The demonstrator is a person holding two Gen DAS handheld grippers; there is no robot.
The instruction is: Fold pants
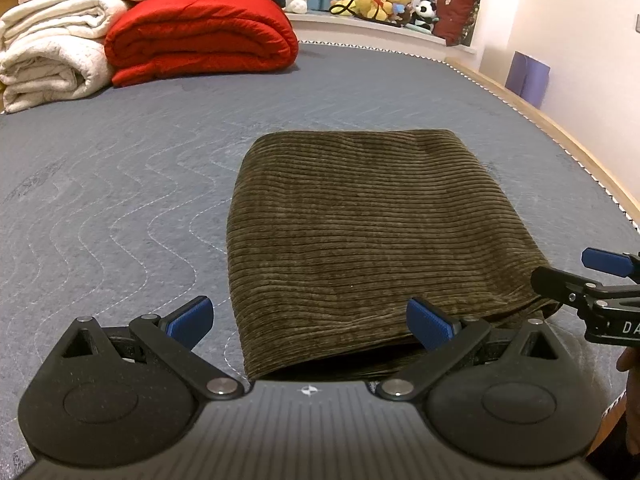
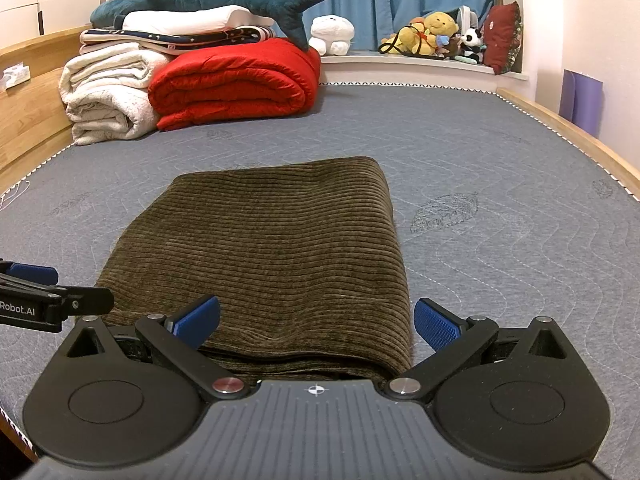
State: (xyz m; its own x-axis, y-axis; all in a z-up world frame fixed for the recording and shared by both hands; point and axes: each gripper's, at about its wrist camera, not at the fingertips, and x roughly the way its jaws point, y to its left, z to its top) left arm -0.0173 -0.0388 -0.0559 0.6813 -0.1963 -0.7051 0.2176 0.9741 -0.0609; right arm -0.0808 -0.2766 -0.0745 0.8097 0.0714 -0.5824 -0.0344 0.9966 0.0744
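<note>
Both my grippers gape wide, nothing held: left gripper (image 1: 310, 322) and right gripper (image 2: 316, 322) sit side by side at the near edge of the pants (image 1: 372, 236). The pants lie folded into a brown corduroy rectangle on the grey mattress (image 1: 120, 184), layered edge toward me. Beyond, well apart, a red quilt (image 2: 236, 84) and white blankets (image 2: 106, 96) are stacked.

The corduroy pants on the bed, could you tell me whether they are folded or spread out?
Folded: the corduroy pants lie as a compact rectangle on the mattress, with stacked layers showing at the near edge.
</note>
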